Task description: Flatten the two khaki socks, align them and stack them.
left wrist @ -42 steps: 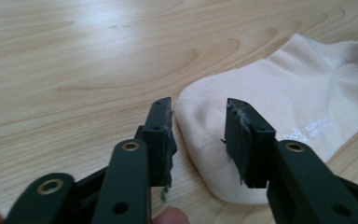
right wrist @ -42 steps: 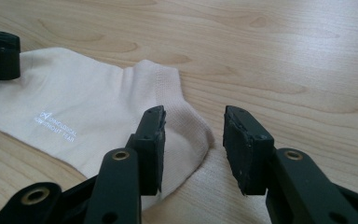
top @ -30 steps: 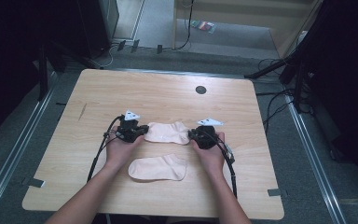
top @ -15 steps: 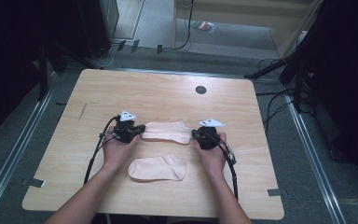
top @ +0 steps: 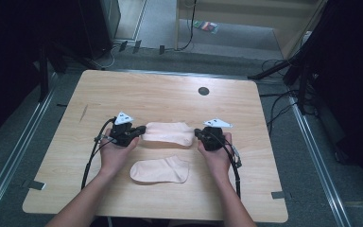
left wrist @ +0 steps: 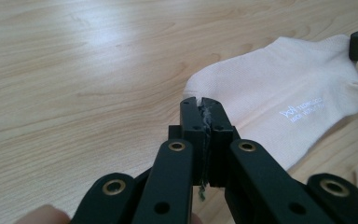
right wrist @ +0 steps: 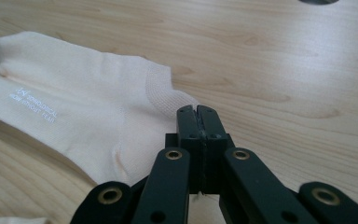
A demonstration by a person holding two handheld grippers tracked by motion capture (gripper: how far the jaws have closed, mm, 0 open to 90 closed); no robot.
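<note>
Seen from above, a person's hands hold two grippers at either end of a pale sock (top: 168,133) lying flat at the centre of a wooden table (top: 146,90). The left gripper (top: 141,130) sits at the sock's 9 o'clock end, the right gripper (top: 197,133) at its 3 o'clock end. A second sock (top: 159,170) lies at 6 o'clock of the first, apart from it. A dark round hole (top: 203,91) marks the tabletop toward 1 o'clock.

From the left gripper, the jaws are clenched together at the sock's (left wrist: 279,98) rounded end; whether fabric is caught I cannot tell.

From the right gripper, the jaws are pressed together at the sock's (right wrist: 74,116) ribbed cuff; a grasp cannot be confirmed.
</note>
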